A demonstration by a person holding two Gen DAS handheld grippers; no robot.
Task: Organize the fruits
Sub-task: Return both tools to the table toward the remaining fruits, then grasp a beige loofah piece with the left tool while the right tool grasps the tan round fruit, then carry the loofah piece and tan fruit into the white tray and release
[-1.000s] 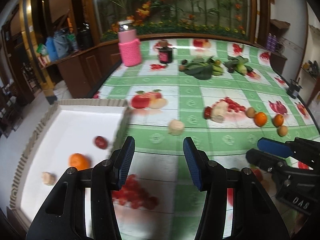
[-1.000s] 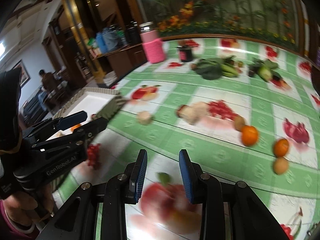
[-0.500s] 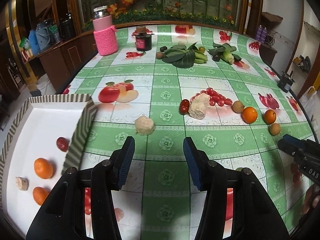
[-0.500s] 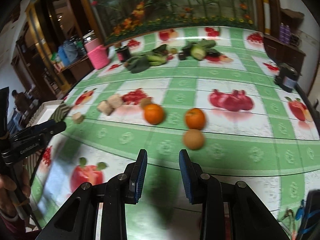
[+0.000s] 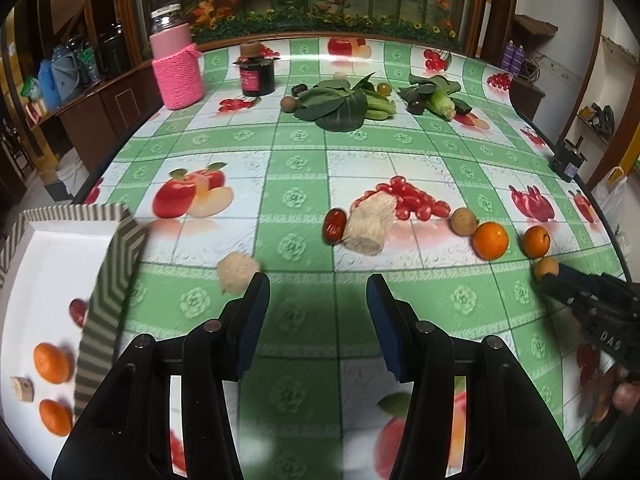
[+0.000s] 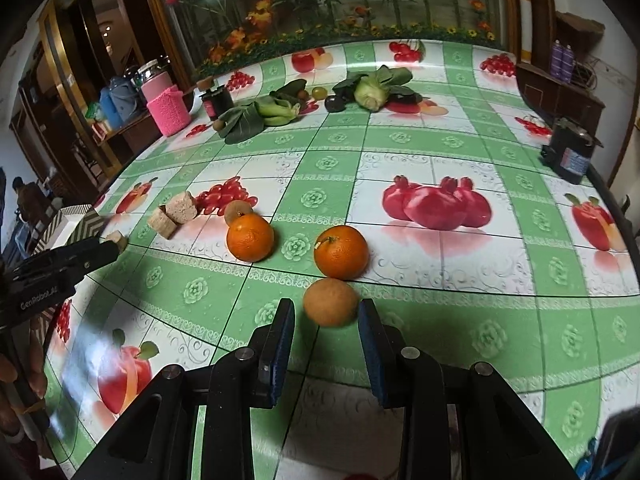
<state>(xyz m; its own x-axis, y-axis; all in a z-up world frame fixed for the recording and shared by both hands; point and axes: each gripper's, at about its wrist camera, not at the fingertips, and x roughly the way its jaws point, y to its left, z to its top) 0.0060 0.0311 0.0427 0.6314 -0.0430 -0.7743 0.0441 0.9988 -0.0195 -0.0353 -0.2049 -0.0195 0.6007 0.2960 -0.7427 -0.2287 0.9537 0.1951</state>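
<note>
My right gripper point(image 6: 326, 316) is open, low over the table, with a brown round fruit point(image 6: 330, 306) between its fingertips; the pads do not press on it. Two oranges point(image 6: 250, 237) point(image 6: 341, 252) and a small brown fruit point(image 6: 237, 211) lie just beyond. My left gripper point(image 5: 318, 292) is open and holds nothing; a pale chunk point(image 5: 237, 276) lies just left of its left finger. A red date point(image 5: 334, 226) and a bigger pale chunk point(image 5: 368, 228) lie ahead. The white tray point(image 5: 108, 280) at the left holds two oranges, a red date and a small chunk.
At the table's far side stand a pink knitted jar point(image 5: 178, 68), a dark jar point(image 5: 257, 72), leafy greens point(image 5: 340, 104) and corn point(image 5: 440, 100). A black box point(image 6: 570, 152) sits near the right edge. The fruit-print cloth confuses printed and real fruit.
The left gripper has moved off the tray's corner toward the table's middle. The right gripper has swung right and come down until the brown fruit sits between its fingertips.
</note>
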